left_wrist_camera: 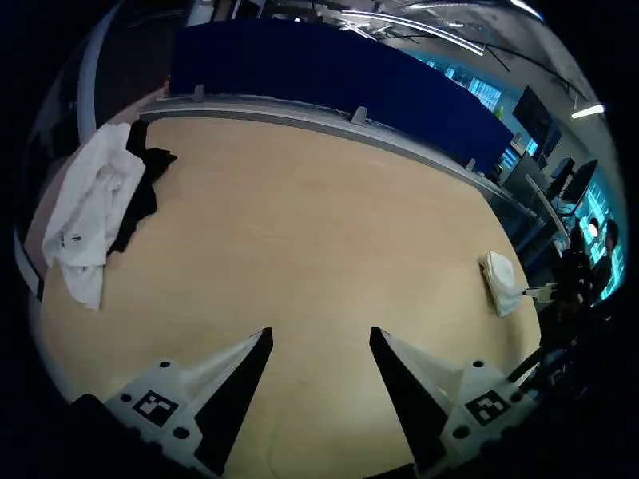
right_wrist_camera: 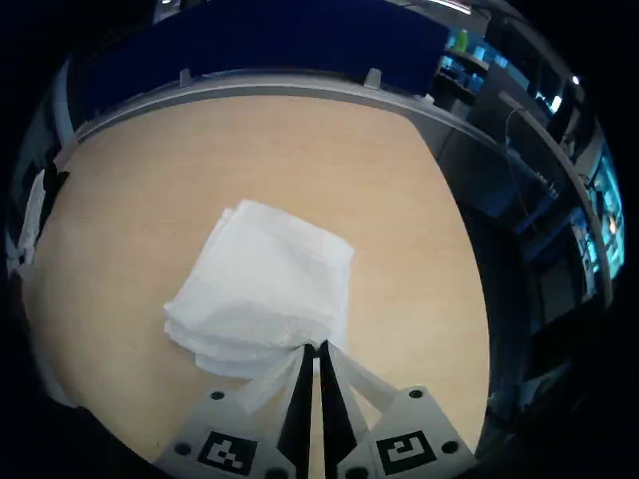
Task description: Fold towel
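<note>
While the right gripper (right_wrist_camera: 317, 349) is clamped on the near edge of the folded towel (right_wrist_camera: 267, 287) at mid-frame, the left gripper (left_wrist_camera: 319, 339) stands apart over the worktop (left_wrist_camera: 319, 215); white and black cloth (left_wrist_camera: 92, 199) lies upper left.

The left gripper view looks from high at the near edge across the table (left_wrist_camera: 319, 207) to the far partition (left_wrist_camera: 319, 72) — the right gripper view sits close over the folded towel (right_wrist_camera: 263, 279), which both views share.
</note>
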